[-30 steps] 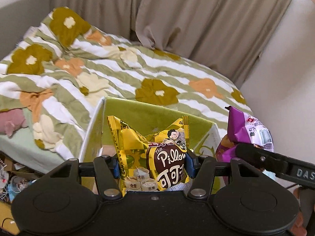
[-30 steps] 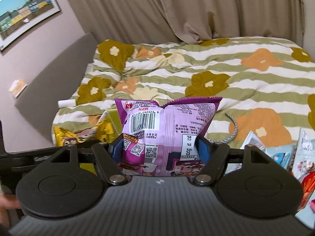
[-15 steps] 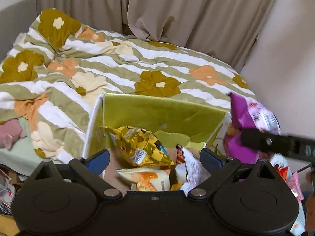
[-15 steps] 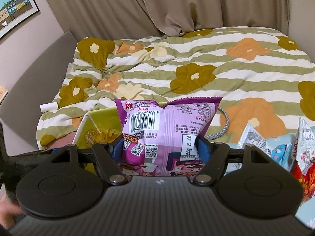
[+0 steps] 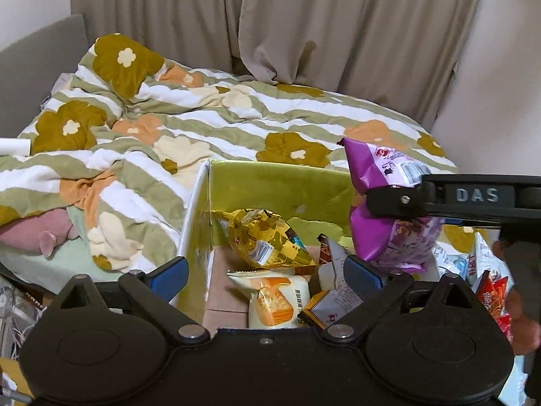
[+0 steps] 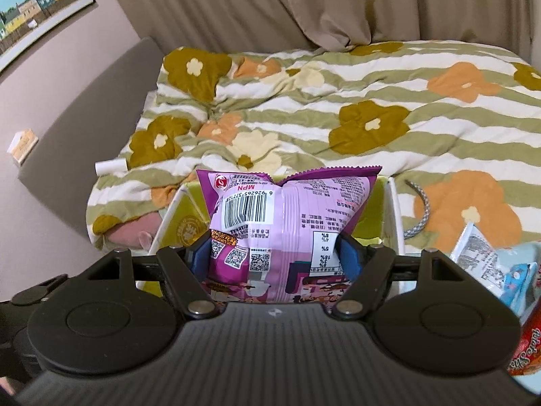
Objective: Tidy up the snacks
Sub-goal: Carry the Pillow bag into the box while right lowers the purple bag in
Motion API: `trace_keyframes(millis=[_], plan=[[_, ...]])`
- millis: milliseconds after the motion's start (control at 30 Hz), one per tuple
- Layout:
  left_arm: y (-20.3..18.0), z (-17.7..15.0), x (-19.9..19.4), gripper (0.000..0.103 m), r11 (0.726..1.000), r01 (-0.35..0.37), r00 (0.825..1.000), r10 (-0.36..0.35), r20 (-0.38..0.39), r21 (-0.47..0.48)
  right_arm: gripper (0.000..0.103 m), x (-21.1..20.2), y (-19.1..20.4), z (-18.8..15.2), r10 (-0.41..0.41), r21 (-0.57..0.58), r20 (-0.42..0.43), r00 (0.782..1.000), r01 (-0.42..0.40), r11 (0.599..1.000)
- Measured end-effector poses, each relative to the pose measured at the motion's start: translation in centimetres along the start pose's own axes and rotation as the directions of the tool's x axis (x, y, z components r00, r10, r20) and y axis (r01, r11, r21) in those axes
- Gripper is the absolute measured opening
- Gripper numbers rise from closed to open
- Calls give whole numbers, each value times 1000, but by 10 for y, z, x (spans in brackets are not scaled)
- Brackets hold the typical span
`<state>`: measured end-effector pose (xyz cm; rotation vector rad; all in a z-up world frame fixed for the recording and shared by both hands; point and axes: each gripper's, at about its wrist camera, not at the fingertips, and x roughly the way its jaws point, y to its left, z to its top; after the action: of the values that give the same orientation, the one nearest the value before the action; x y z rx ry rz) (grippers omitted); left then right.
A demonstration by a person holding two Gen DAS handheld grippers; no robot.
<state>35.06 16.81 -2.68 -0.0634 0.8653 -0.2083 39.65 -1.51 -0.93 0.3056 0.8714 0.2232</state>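
Note:
A green-lined box (image 5: 277, 189) stands on the bed and holds several snacks: a gold bag (image 5: 267, 240), a white-and-orange pack (image 5: 274, 301) and a white packet (image 5: 334, 270). My left gripper (image 5: 267, 275) is open and empty just above the box's near side. My right gripper (image 6: 272, 255) is shut on a purple snack bag (image 6: 287, 213) and holds it over the box (image 6: 179, 216). In the left wrist view the purple bag (image 5: 389, 237) hangs at the box's right edge, clamped by the right gripper (image 5: 399, 203).
More loose snack packs lie to the right of the box (image 6: 490, 257) (image 5: 490, 287). A flowered quilt (image 5: 203, 128) covers the bed. A grey cable (image 6: 419, 213) lies on it. A pink plush (image 5: 33, 233) sits at the left. Curtains (image 5: 304, 27) hang behind.
My left gripper has opened and let the gold bag drop into the box. My right gripper has carried the purple bag left, over the box.

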Motion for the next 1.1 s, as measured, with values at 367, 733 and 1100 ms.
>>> trace_keyframes(millis=[367, 733, 1100], plan=[[-3, -16, -3, 100, 1000, -1, 1000, 1, -27, -8, 103, 0, -13, -7, -7, 55, 50, 999, 5, 998], [-10, -19, -24, 100, 1000, 7, 1000, -7, 14, 8, 103, -26, -7, -14, 3, 49, 86, 996, -7, 999], [-46, -31, -47, 100, 995, 68, 996, -71, 49, 67, 103, -87, -17, -34, -41, 80, 141, 989, 30, 996]])
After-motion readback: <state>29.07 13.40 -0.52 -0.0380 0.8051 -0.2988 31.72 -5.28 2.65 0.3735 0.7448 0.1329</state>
